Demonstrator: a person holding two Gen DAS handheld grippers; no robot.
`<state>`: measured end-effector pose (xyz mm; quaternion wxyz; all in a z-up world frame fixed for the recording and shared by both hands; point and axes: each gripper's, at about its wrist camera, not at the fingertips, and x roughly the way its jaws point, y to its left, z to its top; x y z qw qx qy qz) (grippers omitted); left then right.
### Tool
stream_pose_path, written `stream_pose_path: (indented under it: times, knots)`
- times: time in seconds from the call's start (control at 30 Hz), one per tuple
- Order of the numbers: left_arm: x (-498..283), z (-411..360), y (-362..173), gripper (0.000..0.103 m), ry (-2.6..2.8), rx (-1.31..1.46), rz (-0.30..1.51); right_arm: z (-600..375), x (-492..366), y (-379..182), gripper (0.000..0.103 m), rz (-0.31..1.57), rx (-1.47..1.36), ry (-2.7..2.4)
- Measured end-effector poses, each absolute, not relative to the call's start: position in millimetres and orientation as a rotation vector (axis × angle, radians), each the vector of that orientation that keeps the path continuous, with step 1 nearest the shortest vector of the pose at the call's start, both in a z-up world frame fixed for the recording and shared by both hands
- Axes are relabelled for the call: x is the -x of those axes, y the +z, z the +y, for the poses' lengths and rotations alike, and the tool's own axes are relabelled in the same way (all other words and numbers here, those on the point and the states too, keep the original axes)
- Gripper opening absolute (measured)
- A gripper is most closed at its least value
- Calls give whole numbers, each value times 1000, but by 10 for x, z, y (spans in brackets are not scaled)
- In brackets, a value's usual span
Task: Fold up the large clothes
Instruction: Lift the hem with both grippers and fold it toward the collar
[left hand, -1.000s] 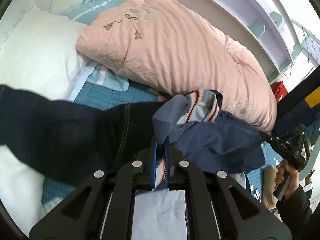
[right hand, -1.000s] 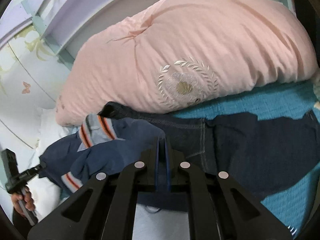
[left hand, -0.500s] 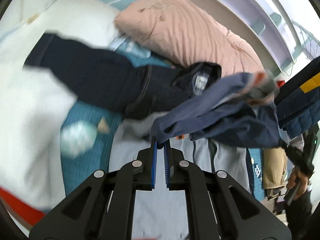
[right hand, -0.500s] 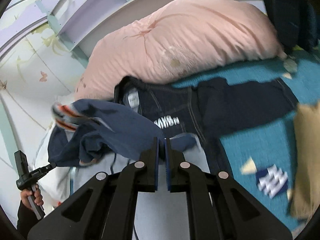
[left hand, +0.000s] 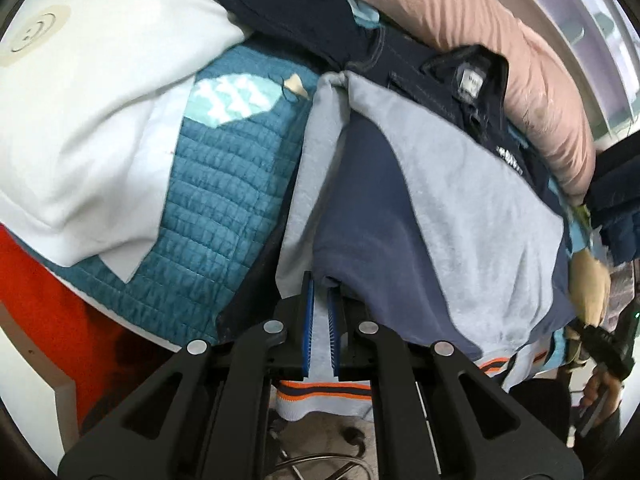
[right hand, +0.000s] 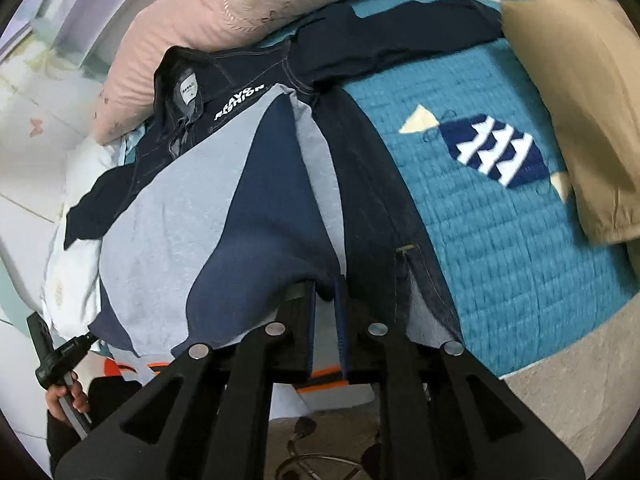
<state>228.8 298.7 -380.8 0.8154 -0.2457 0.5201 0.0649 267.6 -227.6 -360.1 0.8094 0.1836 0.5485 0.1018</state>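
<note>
Bed: I saw the bed [right hand: 500,240] covered by a teal quilted spread with a fish patch, its near edge just ahead of both tools.
Pink duvet: a bunched pink duvet [right hand: 248,12] lay along the far side, against the wall.
White bedding: a white pillow or cover [left hand: 92,96] sat at the left in my left camera.
Tan garment: a tan garment [right hand: 580,112] rested on the spread at the right.
Dark jacket: a dark denim jacket [right hand: 208,96] with white lettering lay spread under the sweatshirt, collar towards the duvet.
Sweatshirt: the navy and pale grey sweatshirt [left hand: 452,216] lay flat across the jacket near the bed's front edge, its striped orange hem hanging over the edge.
Left gripper: my left gripper [left hand: 320,320] had its fingers closed on a fold of the sweatshirt's fabric.
Right gripper: my right gripper [right hand: 325,312] had its fingers opening, with a navy fold of the sweatshirt between them; I could not tell if the pads pressed it.
</note>
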Motion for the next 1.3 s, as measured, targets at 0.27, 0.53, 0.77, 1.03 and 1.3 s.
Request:
stream_pose_path:
  times: [0.27, 0.53, 0.77, 1.03, 1.3]
  knots:
    - [-2121, 2993, -3275, 41, 167, 481, 998, -2371, -2597, -3261, 35, 1089, -384, 110]
    - [-2561, 2670, -3436, 50, 94, 485, 1039, -1856, -2913, -3382, 34, 1111, -391, 257]
    - [-2559, 2709, -4030, 55, 173, 465, 1229, -1951, -2852, -3957, 32, 1321, -368, 181]
    - [-2275, 3034, -3730, 65, 210, 693, 1075, -2366, -2528, -3753, 49, 1169, -747, 104]
    - [-2218, 3180, -4000, 65, 260, 767, 1130, -2456, -2652, -4057, 49, 1210, -790, -23]
